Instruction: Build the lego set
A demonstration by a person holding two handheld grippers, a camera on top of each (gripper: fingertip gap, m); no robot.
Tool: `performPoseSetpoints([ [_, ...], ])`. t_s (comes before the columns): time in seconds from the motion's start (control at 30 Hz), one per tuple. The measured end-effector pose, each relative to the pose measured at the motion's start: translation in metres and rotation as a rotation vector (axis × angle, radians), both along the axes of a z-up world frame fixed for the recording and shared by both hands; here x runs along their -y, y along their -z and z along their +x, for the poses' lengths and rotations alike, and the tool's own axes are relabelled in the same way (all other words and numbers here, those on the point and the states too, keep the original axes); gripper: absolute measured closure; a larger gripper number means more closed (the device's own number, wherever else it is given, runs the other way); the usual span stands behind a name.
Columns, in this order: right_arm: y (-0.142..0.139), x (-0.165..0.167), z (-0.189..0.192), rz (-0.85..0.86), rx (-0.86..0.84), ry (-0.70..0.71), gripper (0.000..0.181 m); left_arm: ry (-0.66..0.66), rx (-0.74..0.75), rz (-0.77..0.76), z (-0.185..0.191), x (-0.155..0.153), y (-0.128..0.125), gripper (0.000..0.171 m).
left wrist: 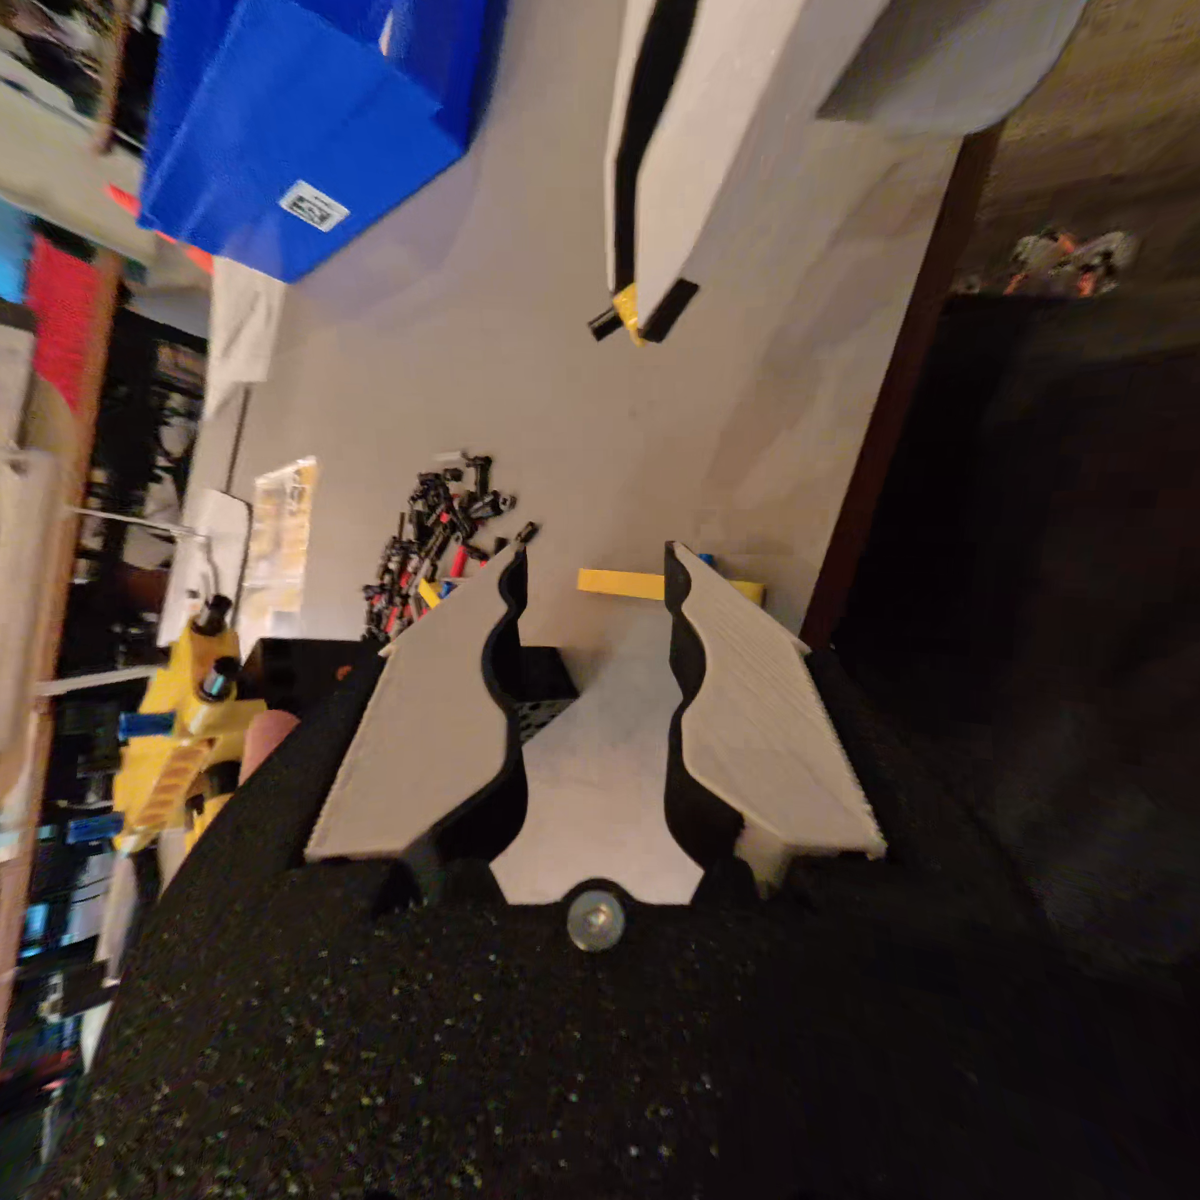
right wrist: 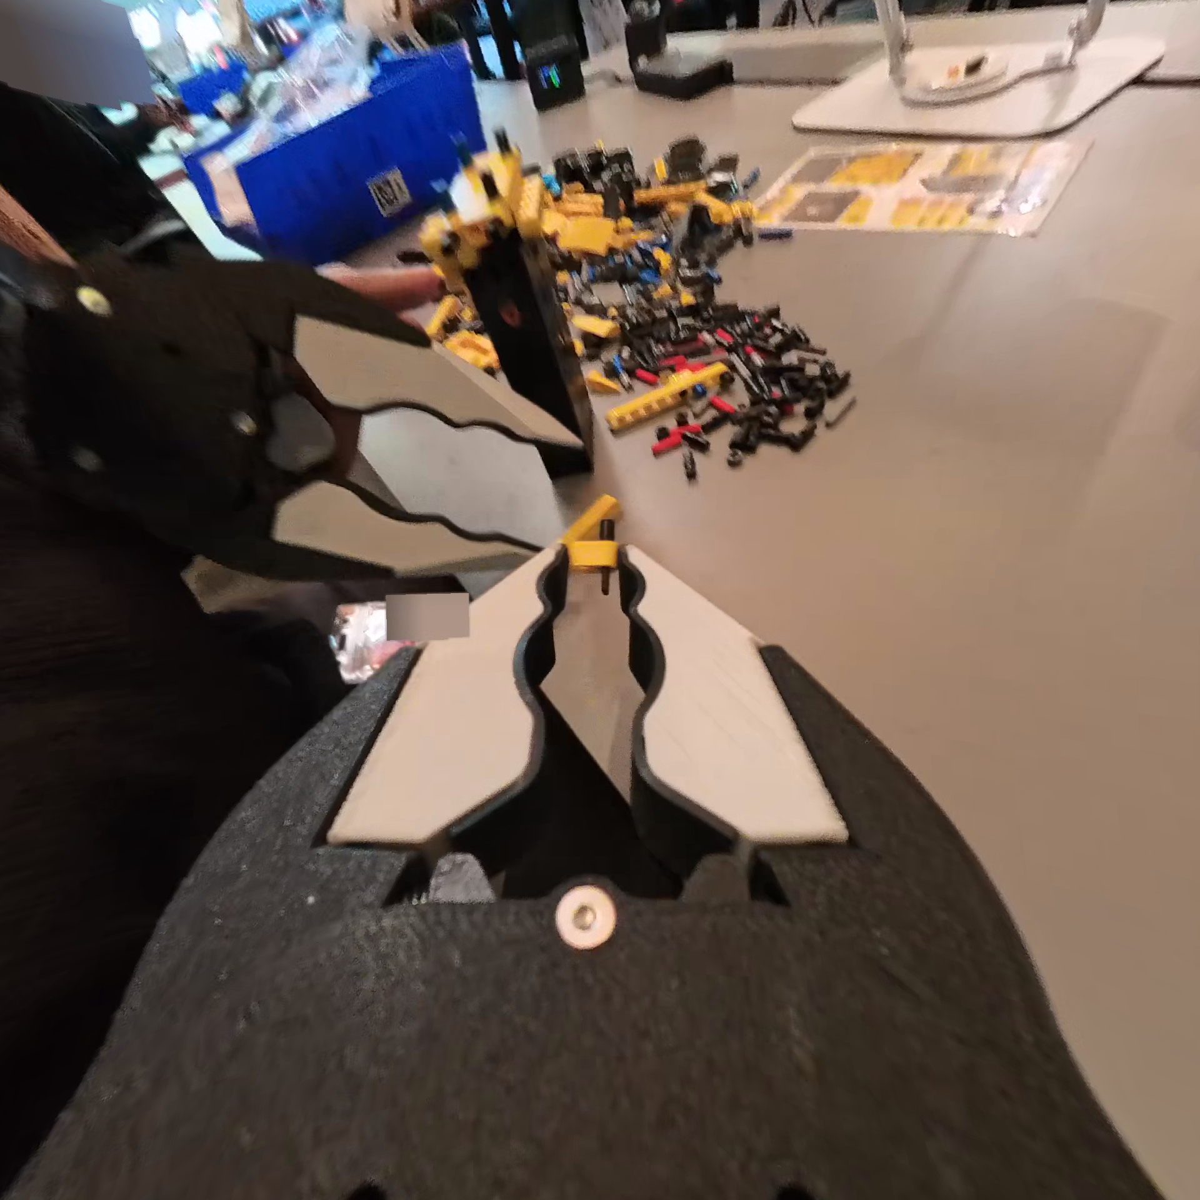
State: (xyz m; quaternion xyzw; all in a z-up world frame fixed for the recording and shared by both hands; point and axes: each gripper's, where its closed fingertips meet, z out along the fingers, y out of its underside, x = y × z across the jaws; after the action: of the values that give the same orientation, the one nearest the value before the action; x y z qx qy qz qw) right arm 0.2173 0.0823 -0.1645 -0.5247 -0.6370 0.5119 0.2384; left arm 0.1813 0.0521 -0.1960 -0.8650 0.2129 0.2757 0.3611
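Right claw (right wrist: 589, 557) up close: its tips are pinched on a small yellow brick piece (right wrist: 589, 552) with a black pin (right wrist: 605, 560) through it, held just above the pale grey bench (right wrist: 974, 584). The same pair shows in the left wrist view, high up, with the yellow piece (left wrist: 626, 305) nipped at the tips of the right claw (left wrist: 639, 318) and the pin (left wrist: 604, 325) poking out sideways.

Left claw (left wrist: 594, 558) now: spread wide, nothing between its fingers. Past its tips a flat yellow beam (left wrist: 620, 582) lies on the bench (left wrist: 714, 422), close but not gripped. In the right wrist view the left claw (right wrist: 558, 493) comes in from the left, gaping, near a tall black block (right wrist: 526, 337).

Further out, a loose scatter of small black, red, blue and yellow parts (right wrist: 714, 363) spreads across the bench, with a long yellow holed beam (right wrist: 669, 395) at its near edge. A yellow part-built model (right wrist: 484, 208) stands behind the black block, fingertips (right wrist: 389, 282) resting against it.

Beyond that, a clear bag of yellow and black sheets (right wrist: 922, 188), its print too blurred to read. A blue bin (right wrist: 337, 175) carries a small white label with a square code, unreadable. Farthest back, a pale monitor stand (right wrist: 974, 91).
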Motion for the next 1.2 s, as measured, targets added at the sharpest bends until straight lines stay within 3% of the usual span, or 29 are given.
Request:
performPoseSetpoints([
  [0.13, -0.016, 0.008, 0.003, 0.049, -0.032, 0.001, 0.166, 0.040, 0.068, 0.035, 0.020, -0.003, -0.007, 0.130],
  [0.4, -0.014, 0.015, -0.005, 0.154, -0.033, 0.011, 0.166, 0.044, 0.084, 0.073, 0.022, 0.004, -0.016, 0.130],
  [0.6, -0.004, 0.018, -0.010, 0.099, -0.024, -0.034, 0.166, 0.050, 0.353, 0.147, 0.020, 0.016, -0.018, 0.130],
  [0.8, 0.022, 0.014, -0.009, 0.238, 0.028, -0.091, 0.166, 0.156, 0.668, 0.255, 0.031, 0.049, -0.025, 0.130],
  [0.9, 0.030, 0.018, -0.010, 0.207, 0.034, -0.147, 0.166, 0.181, 0.761, 0.298, 0.035, 0.055, -0.028, 0.130],
  [1.03, 0.034, 0.031, -0.007, 0.153, 0.035, -0.267, 0.166, 0.161, 0.754, 0.213, 0.035, 0.045, -0.013, 0.130],
  [1.2, 0.054, 0.022, -0.011, 0.253, 0.164, -0.308, 0.166, 0.080, 0.644, 0.115, 0.023, 0.029, 0.013, 0.129],
])
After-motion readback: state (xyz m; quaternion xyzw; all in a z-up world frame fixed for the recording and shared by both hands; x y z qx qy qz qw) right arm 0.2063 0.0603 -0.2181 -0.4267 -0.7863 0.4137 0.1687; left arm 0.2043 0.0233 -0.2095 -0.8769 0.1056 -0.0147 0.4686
